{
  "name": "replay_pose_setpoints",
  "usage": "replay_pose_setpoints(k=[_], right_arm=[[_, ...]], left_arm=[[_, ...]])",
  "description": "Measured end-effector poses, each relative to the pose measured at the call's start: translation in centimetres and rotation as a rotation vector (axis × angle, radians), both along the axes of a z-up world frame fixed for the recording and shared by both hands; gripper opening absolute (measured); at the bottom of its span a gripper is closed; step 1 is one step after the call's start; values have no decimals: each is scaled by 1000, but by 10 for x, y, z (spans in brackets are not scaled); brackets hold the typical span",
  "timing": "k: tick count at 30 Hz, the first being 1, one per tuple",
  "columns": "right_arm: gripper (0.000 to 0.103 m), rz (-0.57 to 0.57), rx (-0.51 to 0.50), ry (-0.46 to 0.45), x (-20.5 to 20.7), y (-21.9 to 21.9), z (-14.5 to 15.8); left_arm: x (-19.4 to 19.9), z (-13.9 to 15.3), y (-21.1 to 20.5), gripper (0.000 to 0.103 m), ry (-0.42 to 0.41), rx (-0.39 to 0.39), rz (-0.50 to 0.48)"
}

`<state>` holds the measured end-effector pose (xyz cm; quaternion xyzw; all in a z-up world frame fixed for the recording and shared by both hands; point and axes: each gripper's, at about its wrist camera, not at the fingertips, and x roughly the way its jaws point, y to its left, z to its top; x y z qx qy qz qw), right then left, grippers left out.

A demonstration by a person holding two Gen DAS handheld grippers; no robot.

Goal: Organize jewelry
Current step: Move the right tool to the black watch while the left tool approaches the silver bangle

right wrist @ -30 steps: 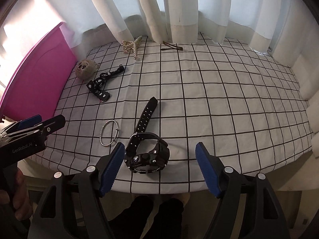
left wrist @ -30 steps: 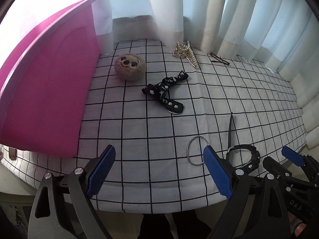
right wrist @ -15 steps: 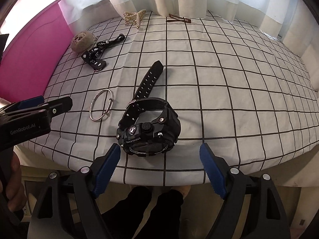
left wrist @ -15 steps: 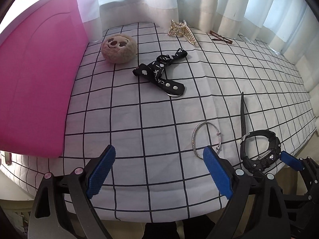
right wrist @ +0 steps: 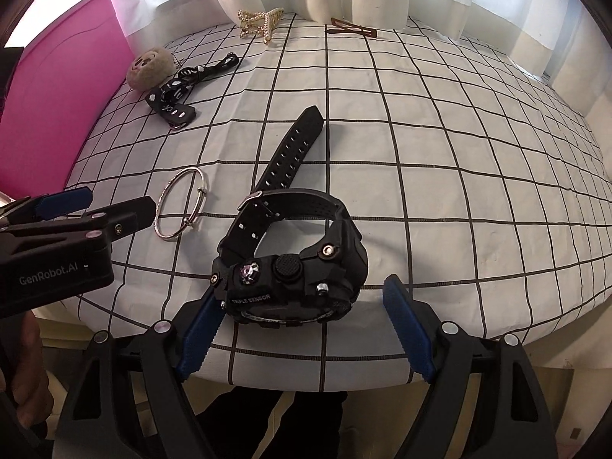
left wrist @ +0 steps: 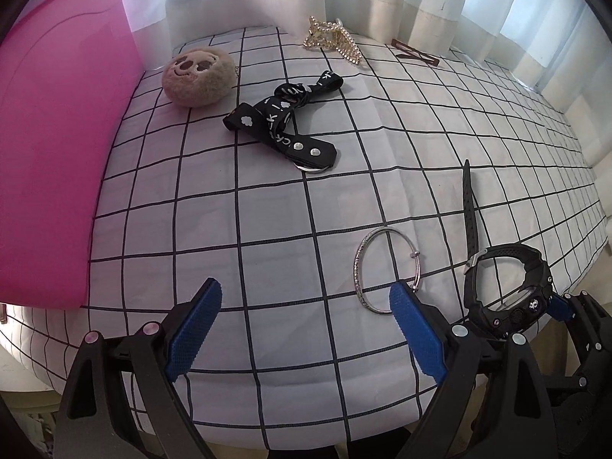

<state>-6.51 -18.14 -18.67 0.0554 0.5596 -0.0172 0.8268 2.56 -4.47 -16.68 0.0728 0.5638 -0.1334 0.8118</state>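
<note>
Black resin and rubber — the watch (right wrist: 290, 264) lies on its side near the front edge of the checked cloth (right wrist: 440, 191), its buckled loop standing up and its long strap tail running away toward the curtains. The right gripper (right wrist: 302, 325) is poised around it with its blue pads wide apart, one close by the case on the left and the other standing clear on the right; nothing is pinched yet. Just beside the watch, to its left, lies the silver bangle (left wrist: 386, 269). The left gripper (left wrist: 302, 334) hangs over bare cloth with its jaws spread and empty, its right pad just at the bangle's near rim.

Farther back sit a black printed strap with snaps (left wrist: 287, 126), a round plush charm (left wrist: 199, 76), a gold claw clip (left wrist: 332, 38) and a brown hair clip (left wrist: 415, 55); a pink lid or box (left wrist: 49, 153) stands along the left side.

By my reading the step in hand is the first pickup — the approach to the watch. The next move calls for the right pads to settle lower around the case and close squarely across its flanks, not on the springy strap loop, which could twist free. Where it should be put is not evident; the pink box is the likely place.
</note>
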Motion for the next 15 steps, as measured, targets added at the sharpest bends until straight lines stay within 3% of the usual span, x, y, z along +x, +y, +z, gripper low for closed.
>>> replay_pose_setpoints(k=[15], right_arm=[[78,-14,-23,-44,4,-9,0]], left_arm=[[-1,-8,-21,88,4,-22,-43]])
